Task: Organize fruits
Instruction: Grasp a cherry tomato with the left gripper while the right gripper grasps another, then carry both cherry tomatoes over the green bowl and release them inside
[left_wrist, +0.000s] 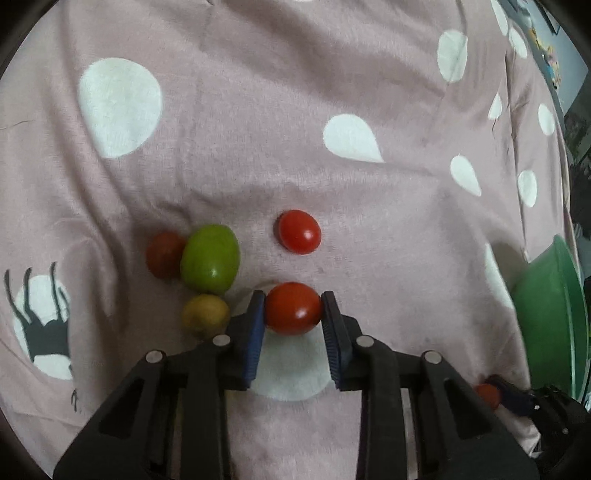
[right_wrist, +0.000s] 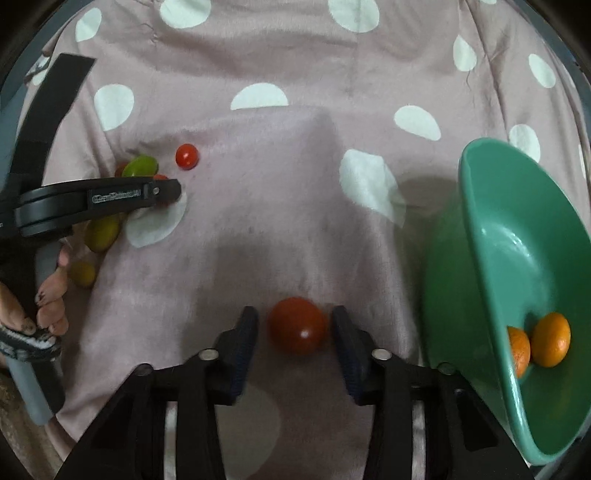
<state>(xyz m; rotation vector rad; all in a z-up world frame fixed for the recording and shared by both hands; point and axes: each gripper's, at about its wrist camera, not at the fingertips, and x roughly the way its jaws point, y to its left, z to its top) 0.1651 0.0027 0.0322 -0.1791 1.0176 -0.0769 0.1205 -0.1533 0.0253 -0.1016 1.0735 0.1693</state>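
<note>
Left claw (left_wrist: 293, 314) clamped on a red tomato (left_wrist: 293, 313); right claw (right_wrist: 295, 328) straddles a second red tomato (right_wrist: 297, 325), pads not visibly touching. Behind the left claw's arm, yellow-green fruits (right_wrist: 101, 230) are partly hidden. A green bowl (right_wrist: 491, 236), cut off at right, holds two oranges (right_wrist: 550, 339). Surface: pink spotted cloth (left_wrist: 258, 110).

bowl (right_wrist: 491, 236): right of cloth (right_wrist: 295, 221) | two fruits (right_wrist: 550, 339) in bowl | fruit cluster (right_wrist: 140, 166): far left
</note>
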